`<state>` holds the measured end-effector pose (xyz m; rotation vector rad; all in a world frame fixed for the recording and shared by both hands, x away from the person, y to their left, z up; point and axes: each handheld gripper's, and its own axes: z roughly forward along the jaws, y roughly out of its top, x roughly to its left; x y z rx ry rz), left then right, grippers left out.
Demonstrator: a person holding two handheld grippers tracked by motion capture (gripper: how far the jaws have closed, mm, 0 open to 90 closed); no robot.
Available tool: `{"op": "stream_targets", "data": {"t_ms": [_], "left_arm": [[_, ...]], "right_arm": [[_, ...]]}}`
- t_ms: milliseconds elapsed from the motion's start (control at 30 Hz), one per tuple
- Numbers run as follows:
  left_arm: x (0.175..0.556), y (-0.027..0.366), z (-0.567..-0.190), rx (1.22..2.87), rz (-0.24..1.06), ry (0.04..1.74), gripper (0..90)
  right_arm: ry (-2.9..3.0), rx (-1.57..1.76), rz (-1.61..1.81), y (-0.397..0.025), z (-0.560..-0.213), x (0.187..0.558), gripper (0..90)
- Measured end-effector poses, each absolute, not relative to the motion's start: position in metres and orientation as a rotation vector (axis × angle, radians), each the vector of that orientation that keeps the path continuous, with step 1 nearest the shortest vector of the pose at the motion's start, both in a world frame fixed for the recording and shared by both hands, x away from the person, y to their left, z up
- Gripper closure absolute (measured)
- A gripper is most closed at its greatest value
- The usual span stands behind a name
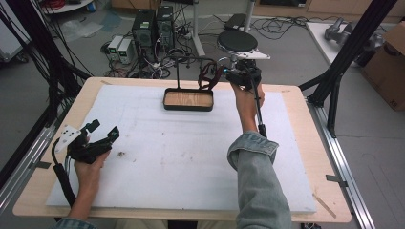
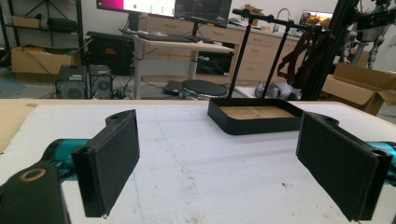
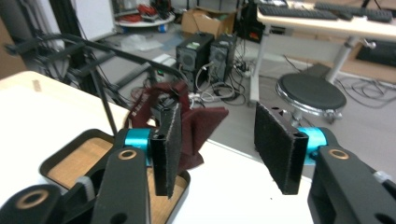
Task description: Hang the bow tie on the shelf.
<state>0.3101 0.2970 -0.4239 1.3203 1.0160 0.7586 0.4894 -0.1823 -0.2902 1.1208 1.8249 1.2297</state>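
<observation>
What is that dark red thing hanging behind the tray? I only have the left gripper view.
Observer: The right gripper view shows it close up. It is a cloth draped from a black rack that stands over the tray.
Operator: Is the right gripper holding it?
Observer: No. The right gripper is open, and the cloth hangs just beyond its jaws, unpinched.
Operator: Where is my own gripper?
Observer: In the high view, the left gripper is open at the white mat's left side, far from the tray.
</observation>
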Motion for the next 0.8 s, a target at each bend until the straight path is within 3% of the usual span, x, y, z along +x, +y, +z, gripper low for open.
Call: {"op": "stream_targets", "data": {"t_ms": [167,567,800], "left_arm": [[0.31,0.297,-0.424,1.319,0.762,1.016,13.7],[0.314,0.291,-0.424,1.328,0.754,1.006,13.7],[0.314,0.291,-0.423,1.338,0.756,1.005,13.7]], "right_arm": [[1.778,1.065,1.275,-0.186,-0.282,0.477,46.7],[1.721,1.119,1.428,-0.215,-0.266,0.448,22.8],[1.681,1.026,1.465,-0.229,-0.26,0.419,16.1]]}}
